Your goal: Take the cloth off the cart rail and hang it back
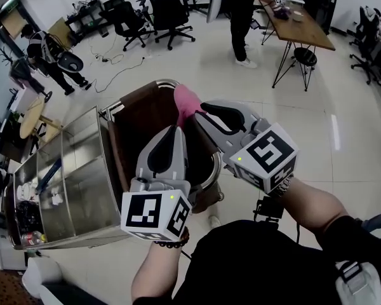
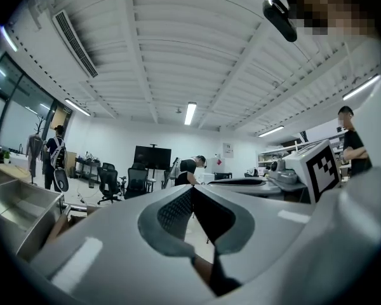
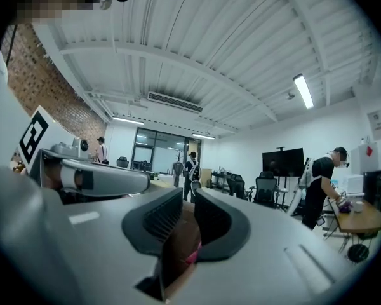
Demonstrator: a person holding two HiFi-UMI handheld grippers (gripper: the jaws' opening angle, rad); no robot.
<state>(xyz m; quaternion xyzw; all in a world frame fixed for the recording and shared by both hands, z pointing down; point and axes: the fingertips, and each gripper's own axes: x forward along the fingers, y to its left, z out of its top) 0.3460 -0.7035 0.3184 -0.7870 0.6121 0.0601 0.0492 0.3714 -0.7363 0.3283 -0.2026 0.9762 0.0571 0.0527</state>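
Right gripper (image 1: 200, 113) hovers beside cloth (image 1: 187, 103); fingers (image 3: 219, 224) slightly apart.

The cloth (image 1: 187, 103) is pink. The cart (image 1: 82, 170) is silver, with a brown bin (image 1: 146, 116). The left gripper (image 1: 176, 130) and right gripper (image 1: 202, 111) are grey with black ribbed pads (image 2: 171, 211). Their cubes (image 1: 155, 213) are white with black square markers. The floor (image 1: 197, 65) is pale tile and the table (image 1: 305, 24) is brown.
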